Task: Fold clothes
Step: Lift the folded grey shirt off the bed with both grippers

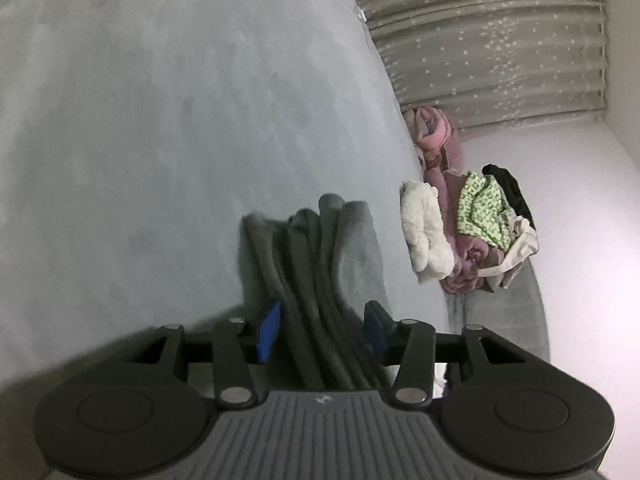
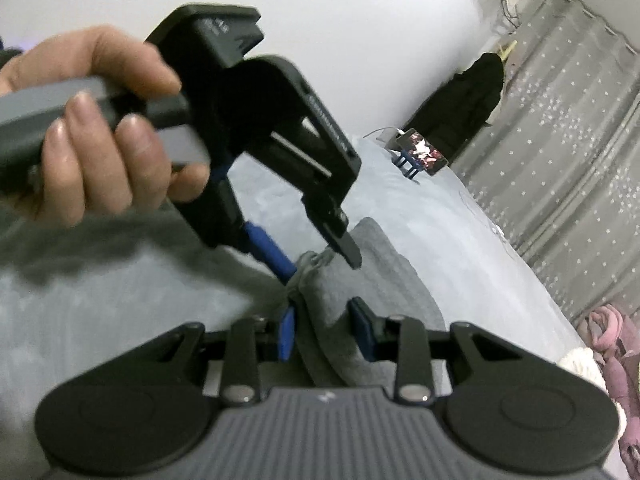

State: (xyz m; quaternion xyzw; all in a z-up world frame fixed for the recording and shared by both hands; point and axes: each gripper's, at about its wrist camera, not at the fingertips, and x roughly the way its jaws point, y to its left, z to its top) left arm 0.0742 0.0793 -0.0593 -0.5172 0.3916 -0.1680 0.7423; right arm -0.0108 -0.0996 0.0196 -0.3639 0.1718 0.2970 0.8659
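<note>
Nearest in the left wrist view, the left gripper (image 1: 322, 330) has its blue-padded jaws partly apart with bunched folds of a grey fleece garment (image 1: 320, 256) running between them; the pads flank the cloth, but whether they press it cannot be told. The garment lies gathered in long ridges on a pale grey-blue bedspread (image 1: 160, 120). In the right wrist view, the right gripper (image 2: 325, 330) likewise stands part-open around a thick fold of the same garment (image 2: 360, 280), the blue pad at left touching the cloth. Just beyond it, the left gripper (image 2: 320, 262) comes down from the upper left, held by a hand (image 2: 100, 120), its fingertips at the garment's bunched edge.

Farther right on the bed sits a heap of clothes: a fluffy white item (image 1: 424, 236), pink fabric (image 1: 436, 152), a green-and-white patterned piece (image 1: 480, 208) and something black (image 1: 510, 188). At the far end a phone on a blue stand (image 2: 420, 154) rests on the bed. Grey star-dotted curtains (image 1: 480, 40) hang behind.
</note>
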